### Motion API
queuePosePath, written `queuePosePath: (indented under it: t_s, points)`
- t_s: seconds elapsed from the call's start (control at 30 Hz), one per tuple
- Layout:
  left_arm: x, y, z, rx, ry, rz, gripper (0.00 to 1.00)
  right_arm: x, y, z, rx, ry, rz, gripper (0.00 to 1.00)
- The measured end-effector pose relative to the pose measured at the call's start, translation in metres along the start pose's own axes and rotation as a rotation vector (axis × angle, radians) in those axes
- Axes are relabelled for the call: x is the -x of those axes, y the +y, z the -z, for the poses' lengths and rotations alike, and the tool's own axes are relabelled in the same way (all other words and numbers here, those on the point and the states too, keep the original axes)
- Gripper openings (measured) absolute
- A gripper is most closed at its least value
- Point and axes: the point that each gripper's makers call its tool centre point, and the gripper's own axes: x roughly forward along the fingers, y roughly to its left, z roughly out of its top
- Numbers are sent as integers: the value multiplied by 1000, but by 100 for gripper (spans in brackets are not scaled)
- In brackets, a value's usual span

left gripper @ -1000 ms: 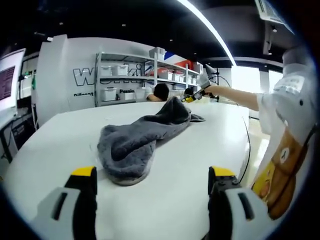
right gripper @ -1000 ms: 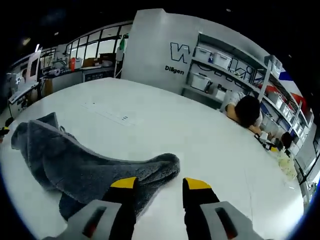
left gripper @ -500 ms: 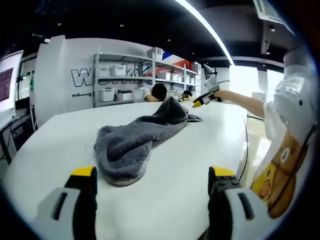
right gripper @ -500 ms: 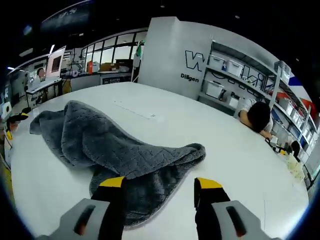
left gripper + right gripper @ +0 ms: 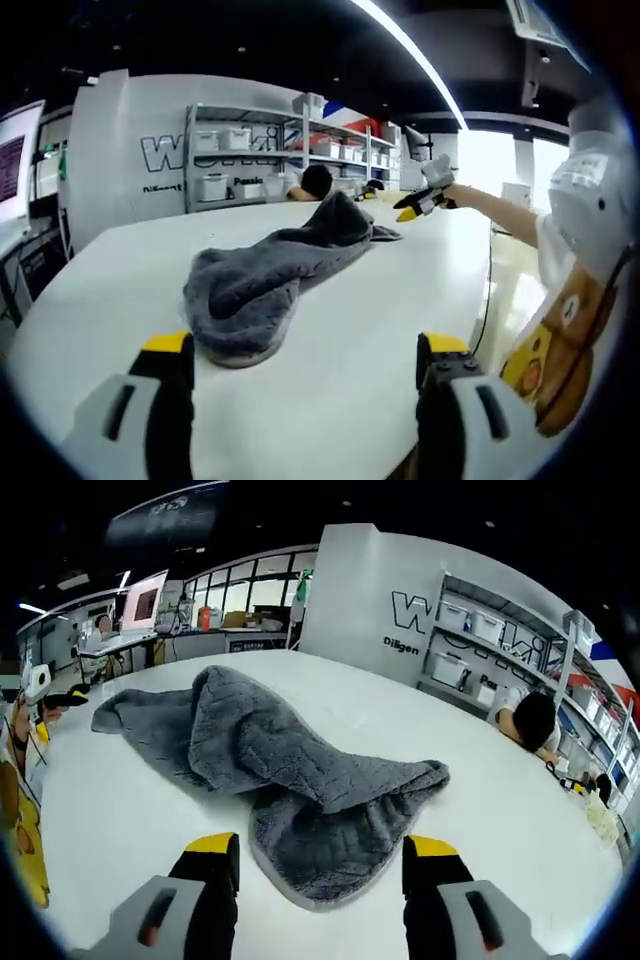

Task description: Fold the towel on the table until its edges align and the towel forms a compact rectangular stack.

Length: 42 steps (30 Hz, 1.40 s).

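left gripper [image 5: 305, 350]: we see jaws spread wide, nothing between them, hovering over bare table near the towel's near end.
right gripper [image 5: 320, 850]: jaws also wide apart and empty; the towel's rounded end lies just beyond and between the yellow tips, not touching as far as we can tell. We also see it far right in the left gripper view [image 5: 418, 203], above the table edge.
towel [image 5: 275, 770]: grey, bunched in a long crumpled ridge across the middle of the table, one end toward each gripper; no fold made yet, edges not aligned.
towel handling: we judge it soft, floppy, light, thick pile, not fragile or slippery; it will sag and drag, so we'd lift it clear before laying it flat.
where to grab: we'd pinch the hemmed edge at the rounded end near the right gripper, and the thin corner at the far left end [image 5: 110, 715]; corners partly buried, so exact spots are hard to tell.
table [image 5: 400, 290]: white, smooth, big, rounded edge.
room: open lab or office; shelving with bins [image 5: 235, 165] against a white lettered wall [image 5: 375, 590], a person slumped at the far side [image 5: 530, 720], ceiling light strip [image 5: 410, 55], desks and a monitor [image 5: 145, 600] far left.
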Motion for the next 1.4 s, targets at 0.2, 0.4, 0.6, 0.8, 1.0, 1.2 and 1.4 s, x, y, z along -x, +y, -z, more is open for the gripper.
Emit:
queuePosePath:
  t_s: [0.2, 0.4, 0.6, 0.8, 1.0, 1.2, 1.4]
  points:
    - [-2, -2, 0, -3, 6, 4, 97, 20, 22, 14, 0, -12, -11, 81]
    - [-7, -2, 3, 0, 30, 0, 97, 39, 45, 19, 10, -45, -31, 94]
    - [-6, -1, 1, 2, 27, -3, 97, 56, 61, 24, 14, -65, -39, 99]
    - [-9, -4, 4, -7, 49, 4, 97, 65, 71, 24, 1, -91, -48, 99]
    - [-10, -6, 7, 1, 56, 7, 97, 73, 78, 28, -8, -100, -50, 99]
    - [-9, -2, 10, 4, 66, -5, 97, 81, 83, 26, -19, -133, -34, 99]
    - [-9, -4, 9, 4, 61, -1, 97, 79, 87, 26, -15, -129, -42, 99]
